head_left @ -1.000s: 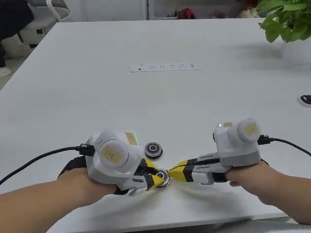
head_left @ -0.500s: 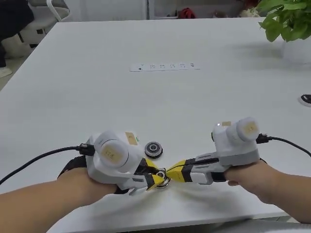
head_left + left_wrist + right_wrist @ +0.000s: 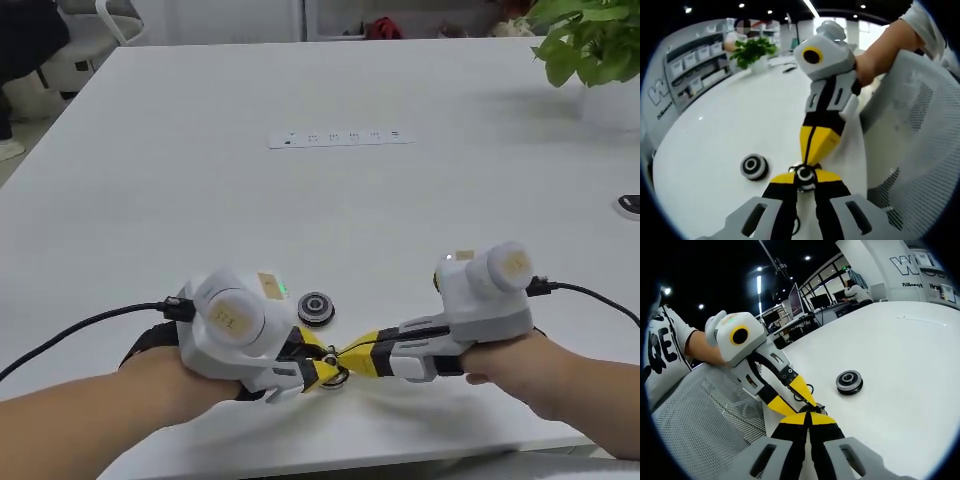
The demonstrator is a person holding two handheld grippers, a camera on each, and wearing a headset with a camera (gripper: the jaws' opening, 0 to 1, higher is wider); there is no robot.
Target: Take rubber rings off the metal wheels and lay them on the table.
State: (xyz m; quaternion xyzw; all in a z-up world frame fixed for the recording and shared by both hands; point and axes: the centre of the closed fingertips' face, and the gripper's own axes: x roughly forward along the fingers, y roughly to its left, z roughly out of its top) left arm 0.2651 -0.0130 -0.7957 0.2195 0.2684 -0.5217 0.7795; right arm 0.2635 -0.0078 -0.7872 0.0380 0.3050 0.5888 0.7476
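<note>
Head view: two tools meet tip to tip low over the tabletop (image 3: 400,220), near its front edge.
The left tool (image 3: 318,371) pinches a small metal wheel (image 3: 804,174); the right tool (image 3: 352,362) has its jaws pressed together at that wheel, and whether it nips a ring cannot be told. A second wheel (image 3: 316,308) lies flat just beside them.

R gripper (image 3: 345,362) | edged in, lower | fingers (image 3: 366,362) now overlap wheel (image 3: 331,379)
</note>
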